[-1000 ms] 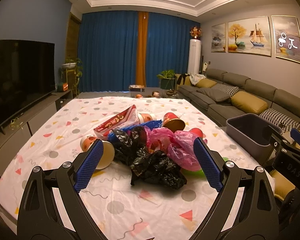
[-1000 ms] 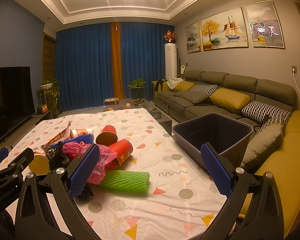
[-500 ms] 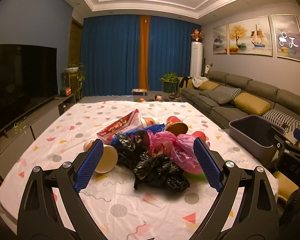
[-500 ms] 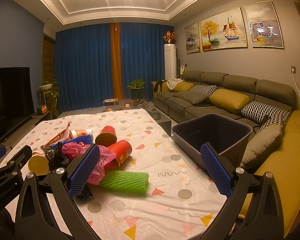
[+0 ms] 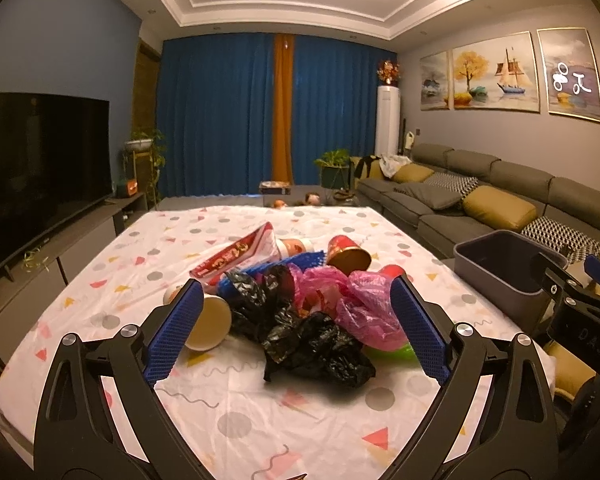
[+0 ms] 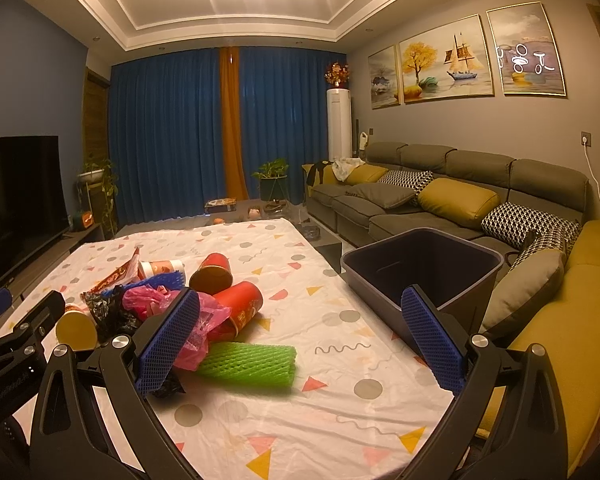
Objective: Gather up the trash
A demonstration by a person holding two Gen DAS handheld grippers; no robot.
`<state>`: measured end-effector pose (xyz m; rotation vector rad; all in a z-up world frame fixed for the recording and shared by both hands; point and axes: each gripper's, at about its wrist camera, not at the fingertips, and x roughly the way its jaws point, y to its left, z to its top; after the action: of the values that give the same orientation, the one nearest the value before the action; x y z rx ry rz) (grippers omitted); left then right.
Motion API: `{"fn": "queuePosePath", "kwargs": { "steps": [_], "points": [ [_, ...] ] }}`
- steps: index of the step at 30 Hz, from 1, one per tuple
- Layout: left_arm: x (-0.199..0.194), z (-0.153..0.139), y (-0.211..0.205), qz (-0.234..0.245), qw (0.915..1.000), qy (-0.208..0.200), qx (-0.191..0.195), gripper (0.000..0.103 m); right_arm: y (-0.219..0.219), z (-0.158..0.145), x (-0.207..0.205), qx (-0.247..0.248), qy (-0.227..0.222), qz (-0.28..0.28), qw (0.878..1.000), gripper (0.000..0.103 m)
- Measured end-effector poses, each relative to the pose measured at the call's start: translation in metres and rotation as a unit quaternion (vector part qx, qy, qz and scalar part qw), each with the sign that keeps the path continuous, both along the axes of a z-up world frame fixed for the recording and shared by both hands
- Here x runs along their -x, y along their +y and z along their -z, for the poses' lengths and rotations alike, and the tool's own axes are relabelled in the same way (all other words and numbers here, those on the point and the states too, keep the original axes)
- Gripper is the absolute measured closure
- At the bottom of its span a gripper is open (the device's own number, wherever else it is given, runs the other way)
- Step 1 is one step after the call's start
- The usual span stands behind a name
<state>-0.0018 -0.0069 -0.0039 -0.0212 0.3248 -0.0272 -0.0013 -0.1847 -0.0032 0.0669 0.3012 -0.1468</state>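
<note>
A heap of trash lies mid-table: a crumpled black bag (image 5: 312, 344), a pink bag (image 5: 360, 304), red paper cups (image 6: 240, 308), a cream cup (image 5: 208, 322), a red snack wrapper (image 5: 240, 256) and a green foam net sleeve (image 6: 246, 362). My left gripper (image 5: 298, 334) hovers open just short of the black bag, its blue pads either side of the heap. My right gripper (image 6: 300, 344) is open above the cloth, right of the heap, nothing between its fingers. A dark grey bin (image 6: 480, 256) stands off the table's right edge.
The table carries a white cloth with coloured triangles and dots (image 6: 300, 420). A grey sofa with yellow cushions (image 6: 456, 202) runs along the right. A TV (image 5: 40, 168) on a low cabinet stands to the left. Blue curtains close the far wall.
The left wrist view has pulled back and tilted up a little, so the heap sits slightly farther off. The right gripper has barely moved. Both stay open.
</note>
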Motion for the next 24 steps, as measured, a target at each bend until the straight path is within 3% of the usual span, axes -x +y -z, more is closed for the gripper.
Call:
{"fn": "queuePosePath", "kwargs": {
  "steps": [24],
  "points": [
    [0.0011, 0.0020, -0.0037, 0.012, 0.9999, -0.005, 0.003, 0.010, -0.0010, -0.0008, 0.0001, 0.000, -0.001, 0.001, 1.000, 0.005]
  ]
}}
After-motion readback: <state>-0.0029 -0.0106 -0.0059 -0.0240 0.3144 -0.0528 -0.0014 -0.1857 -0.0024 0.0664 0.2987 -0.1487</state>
